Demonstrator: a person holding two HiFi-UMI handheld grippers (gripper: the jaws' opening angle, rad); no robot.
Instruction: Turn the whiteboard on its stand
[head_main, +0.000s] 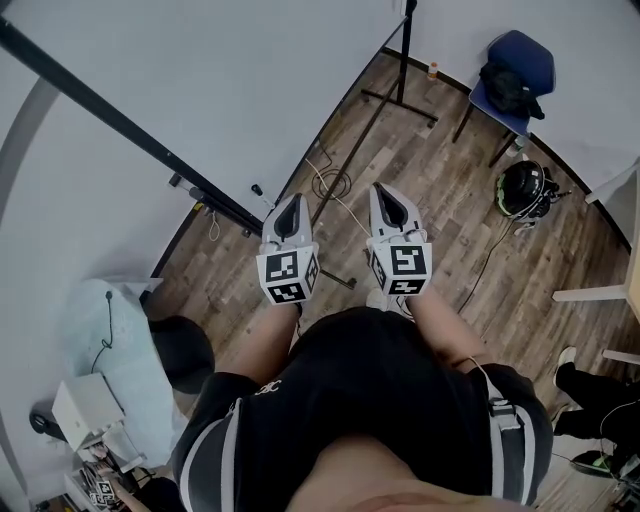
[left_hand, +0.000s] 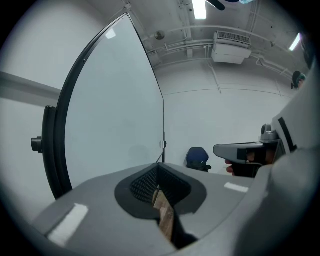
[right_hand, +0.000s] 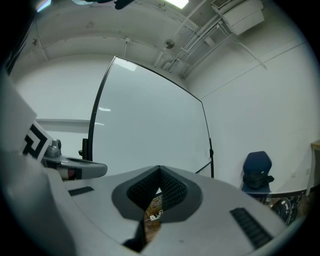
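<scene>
The whiteboard (head_main: 200, 90) fills the ten to twelve o'clock sector of the head view. It is tilted on its stand (head_main: 400, 104), and its black lower frame edge (head_main: 120, 125) runs diagonally across.

Left gripper (head_main: 291, 207): jaws closed together, nothing held, clear of the board. Right gripper (head_main: 385, 192): jaws likewise together, empty, level beside the left.

Obstructions:
- A white cable (head_main: 330, 185) is coiled on the wooden floor (head_main: 440, 230) at twelve o'clock, by the stand's foot.
- A blue chair (head_main: 520, 55) carrying a black bag (head_main: 508, 88) stands at one o'clock.
- A helmet (head_main: 524, 188) lies at two o'clock.
- A white furniture leg (head_main: 592, 294) is at three.
- A plastic-covered object (head_main: 110, 320) and a white box (head_main: 85, 410) crowd eight o'clock.

Open floor lies between the stand and the helmet.
</scene>
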